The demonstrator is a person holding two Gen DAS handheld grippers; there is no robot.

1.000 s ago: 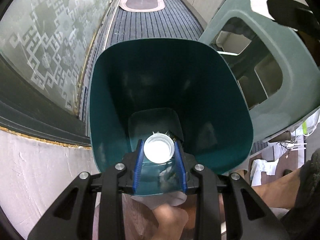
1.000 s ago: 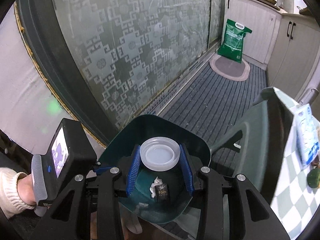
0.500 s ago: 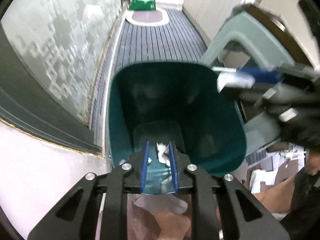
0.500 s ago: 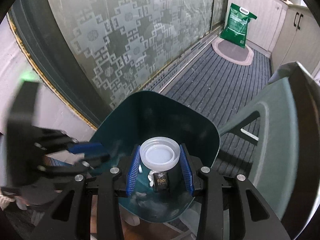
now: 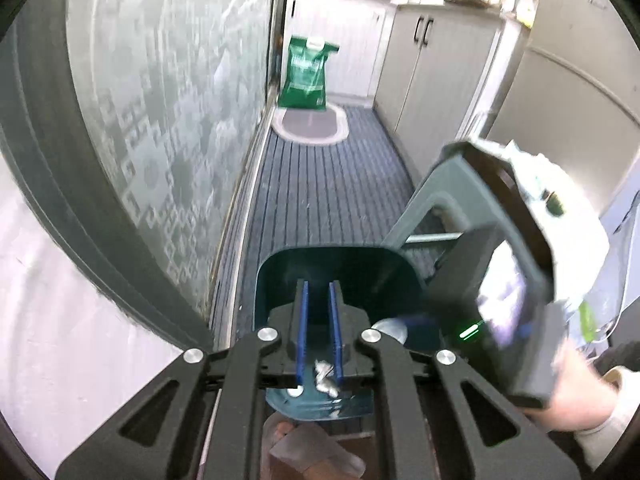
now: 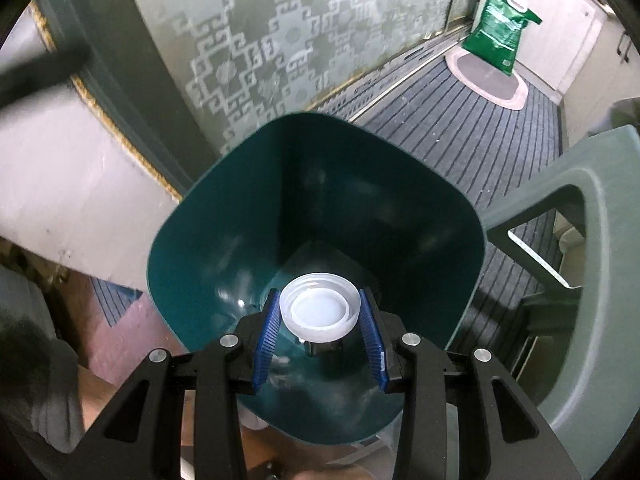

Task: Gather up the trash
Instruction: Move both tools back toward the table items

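Two grippers over bin (image 6: 192, 280): right gripper (image 6: 320, 322) jaws clamp white lid (image 6: 319, 312), left gripper (image 5: 319, 320) jaws narrow, w/ nothing between.

Floor (image 6: 492, 120): dark grey-blue covering with lengthwise stripes, running as a narrow strip between the patterned frosted-glass panel (image 6: 280, 40) on one side and pale cabinet doors (image 5: 436, 76) on the other. Standing directly on it: a dark teal bin (image 6: 224, 248), open top, close to the glass side; a grey-green plastic stool (image 6: 600, 264) just beside the bin on the cabinet side; an oval mat (image 5: 310, 126) with a pale border at the far end. A green bag (image 5: 306, 74) stands upright at the mat's far edge, against the end wall.
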